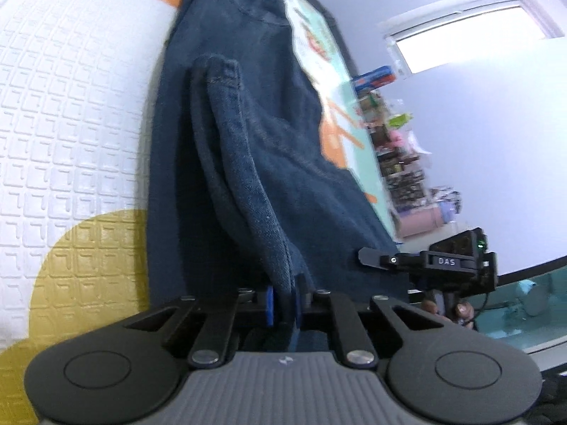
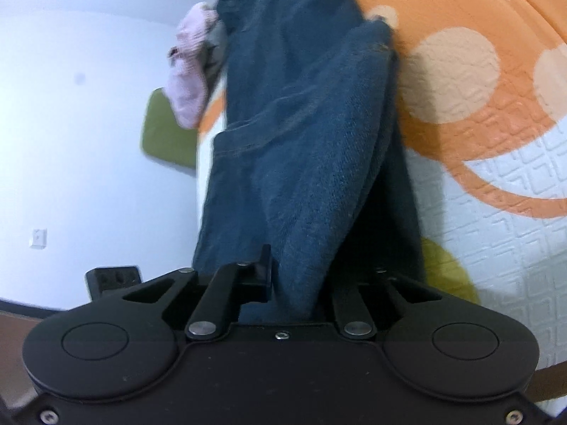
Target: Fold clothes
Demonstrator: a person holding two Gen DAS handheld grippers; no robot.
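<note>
Dark blue jeans [image 1: 269, 163] lie stretched along a quilted bed cover [image 1: 71, 113] with orange and yellow shapes. My left gripper [image 1: 285, 302] is shut on a raised fold of the denim, which runs up from between its blue pads. In the right wrist view, my right gripper [image 2: 306, 287] is shut on another bunched fold of the jeans [image 2: 304, 134]; its right finger is hidden by cloth. The left wrist view also shows the right gripper [image 1: 370, 258] at the jeans' right edge, held by a hand [image 1: 460, 310].
A pink garment [image 2: 187, 67] and a green cushion [image 2: 166, 131] lie beyond the jeans at the bed's far edge. Cluttered shelves [image 1: 393, 141] stand by the wall under a window [image 1: 467, 32]. A black wall socket [image 2: 113, 279] sits low on the left.
</note>
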